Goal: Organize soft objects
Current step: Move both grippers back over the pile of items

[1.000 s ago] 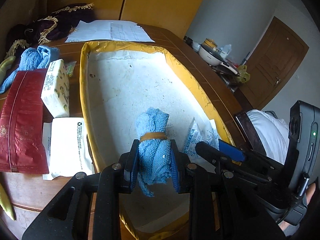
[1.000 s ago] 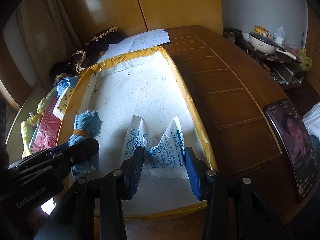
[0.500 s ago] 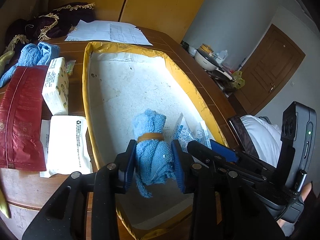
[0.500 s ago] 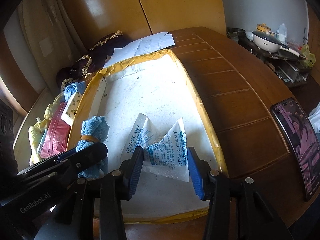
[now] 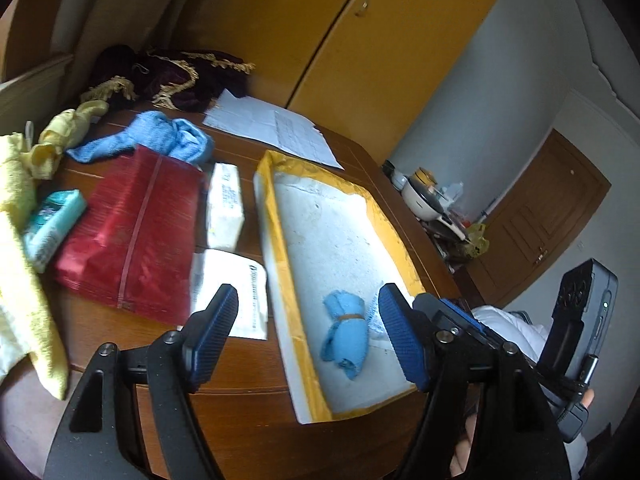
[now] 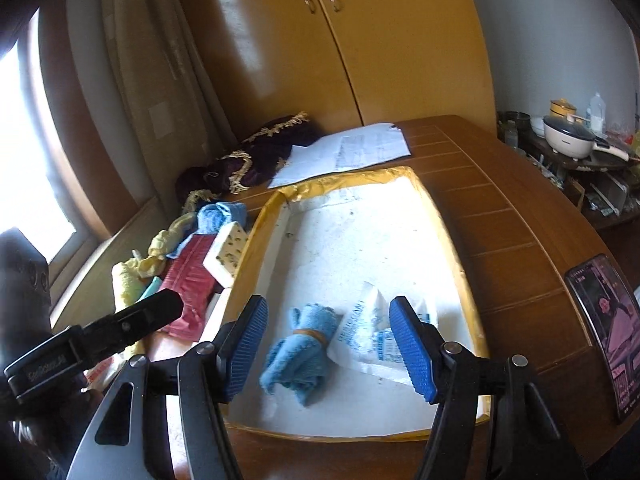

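Note:
A rolled blue towel point(image 5: 346, 334) point(image 6: 300, 354) bound with a rubber band lies in the near end of the white foam tray point(image 5: 332, 232) point(image 6: 360, 240) with yellow tape on its rim. Beside it rest white desiccant packets point(image 6: 374, 340) point(image 5: 374, 316). My left gripper point(image 5: 308, 334) is open and raised above the tray's near left edge, holding nothing. Wide open too, my right gripper point(image 6: 328, 346) hovers over the towel and packets. Left of the tray lie a red pouch point(image 5: 128, 228), a tissue pack point(image 5: 226, 204), a white packet point(image 5: 232, 292), a loose blue towel point(image 5: 160, 140) and yellow cloths point(image 5: 24, 216).
A teal packet point(image 5: 52, 228) lies by the red pouch. Papers point(image 5: 276, 128) and a dark fringed cloth point(image 5: 168, 80) sit at the table's far side. A phone point(image 6: 608, 328) rests on the table right of the tray. Yellow cabinet doors point(image 6: 320, 40) stand behind.
Both grippers opened, leaving the rolled blue towel and the desiccant packets in the tray. Both have lifted and pulled back, the left one swinging left.

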`<act>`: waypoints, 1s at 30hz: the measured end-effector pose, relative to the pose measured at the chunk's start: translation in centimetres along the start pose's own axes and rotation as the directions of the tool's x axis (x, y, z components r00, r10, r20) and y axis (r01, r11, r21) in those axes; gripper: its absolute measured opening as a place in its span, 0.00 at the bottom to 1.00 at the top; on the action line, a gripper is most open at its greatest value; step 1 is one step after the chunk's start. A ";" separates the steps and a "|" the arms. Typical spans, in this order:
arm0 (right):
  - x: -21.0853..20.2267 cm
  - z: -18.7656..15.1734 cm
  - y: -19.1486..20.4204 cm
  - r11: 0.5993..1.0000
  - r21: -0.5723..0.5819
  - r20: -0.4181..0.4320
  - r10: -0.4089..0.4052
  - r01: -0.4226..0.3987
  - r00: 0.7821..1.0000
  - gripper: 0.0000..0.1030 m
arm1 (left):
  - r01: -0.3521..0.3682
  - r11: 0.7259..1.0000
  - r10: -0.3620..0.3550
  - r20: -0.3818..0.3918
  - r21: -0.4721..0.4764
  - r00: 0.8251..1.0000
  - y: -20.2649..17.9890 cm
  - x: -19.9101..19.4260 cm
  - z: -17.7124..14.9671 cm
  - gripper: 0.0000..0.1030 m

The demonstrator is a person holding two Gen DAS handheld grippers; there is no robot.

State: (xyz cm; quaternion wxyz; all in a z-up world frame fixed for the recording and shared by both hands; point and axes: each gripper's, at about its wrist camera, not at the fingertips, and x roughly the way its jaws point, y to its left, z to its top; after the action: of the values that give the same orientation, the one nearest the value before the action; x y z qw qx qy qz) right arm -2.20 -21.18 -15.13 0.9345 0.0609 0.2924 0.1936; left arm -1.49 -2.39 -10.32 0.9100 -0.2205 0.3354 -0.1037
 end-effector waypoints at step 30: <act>7.3 -1.5 11.0 0.974 -0.086 -0.295 0.178 -0.212 0.939 0.67 | -0.229 0.955 0.241 0.045 -0.188 0.969 9.7 -3.3 -0.2 0.70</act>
State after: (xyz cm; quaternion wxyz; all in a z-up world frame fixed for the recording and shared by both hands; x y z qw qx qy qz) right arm -1.12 -8.21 -17.68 0.8606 0.0067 0.4048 0.3089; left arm -3.69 7.18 -13.14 0.9029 -0.2643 0.3362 0.0438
